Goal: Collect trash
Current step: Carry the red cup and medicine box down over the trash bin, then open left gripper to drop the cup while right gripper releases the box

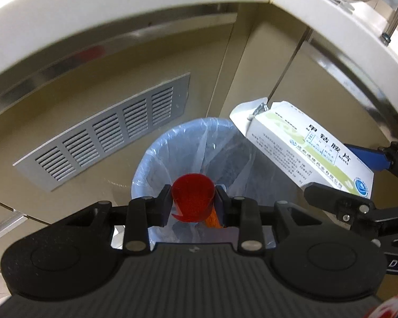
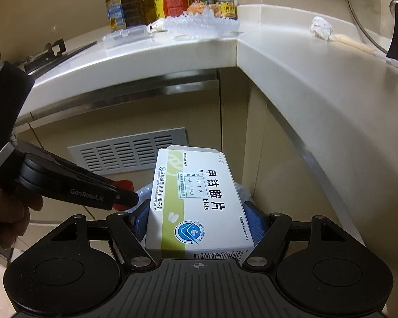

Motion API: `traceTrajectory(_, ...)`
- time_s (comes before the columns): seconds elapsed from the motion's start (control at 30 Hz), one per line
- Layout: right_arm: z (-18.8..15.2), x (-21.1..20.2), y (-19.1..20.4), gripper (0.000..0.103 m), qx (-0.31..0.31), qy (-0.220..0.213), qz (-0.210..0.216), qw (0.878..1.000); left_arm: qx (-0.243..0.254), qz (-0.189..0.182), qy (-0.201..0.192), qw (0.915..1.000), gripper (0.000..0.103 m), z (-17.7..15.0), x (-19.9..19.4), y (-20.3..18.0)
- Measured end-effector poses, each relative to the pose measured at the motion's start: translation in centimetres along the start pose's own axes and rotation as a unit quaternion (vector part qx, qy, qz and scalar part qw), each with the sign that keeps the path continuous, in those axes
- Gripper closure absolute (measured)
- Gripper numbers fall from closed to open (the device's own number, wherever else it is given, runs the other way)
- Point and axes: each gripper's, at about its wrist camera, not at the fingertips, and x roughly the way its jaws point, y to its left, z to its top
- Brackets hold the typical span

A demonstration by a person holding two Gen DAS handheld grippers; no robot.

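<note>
Left gripper: your left gripper (image 1: pixel 193 201) is clenched on a red cap (image 1: pixel 193 198), which sits squarely between the two fingers.
Right gripper: your right gripper (image 2: pixel 196 220) grasps a white medicine box (image 2: pixel 199 204) across its width, the blue pads pressed to both long sides.
Bin: the trash bin (image 1: pixel 156 156), lined with a clear bag, stands on the floor in the corner under the counter, just right of the vent grille (image 1: pixel 111 132).
Cap position: in the left wrist view the red cap hangs directly over the bin's mouth.
Box position: the medicine box is at the bin's right rim, its open flap end pointing toward the cabinet; only part of it seems to be over the opening.
Progress: both pieces are picked up and brought to the bin, but neither has been let go. The part of the bin's inside that shows looks empty, though the cap hides some of it.
Left to do: release the cap, bring the box further over the opening and drop it.
Still on the counter: a crumpled tissue (image 2: pixel 321 27) and some clear plastic wrap (image 2: pixel 201 25) lie on the countertop (image 2: pixel 291 61) and look like further trash for you to fetch.
</note>
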Motion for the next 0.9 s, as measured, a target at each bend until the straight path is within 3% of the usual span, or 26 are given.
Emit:
traceTrajectory(0.37,0.1,1.2,0.0,0.032,0.007,0.009,-0.001,1.000,-0.009,0.000,0.007,0.9999,0.073,0.2,1.0,0.6)
traceTrajectory(0.4,0.1,1.3,0.0,0.032,0.007,0.010,0.000,1.000,-0.010,-0.001,0.007,0.9999,0.070,0.2,1.0,0.7)
traceTrajectory(0.47,0.1,1.5,0.0,0.032,0.006,0.014,0.000,1.000,-0.013,0.000,0.003,0.9999,0.049,0.1,0.6,0.6)
traceTrajectory(0.5,0.1,1.6,0.0,0.032,0.006,0.016,0.000,1.000,-0.014,0.002,-0.001,0.9999,0.047,0.1,0.5,0.6)
traceTrajectory(0.9,0.4,3.3,-0.2,0.031,0.008,0.058,-0.011,0.998,-0.021,0.005,-0.016,0.9996,0.047,0.3,-1.8,1.1)
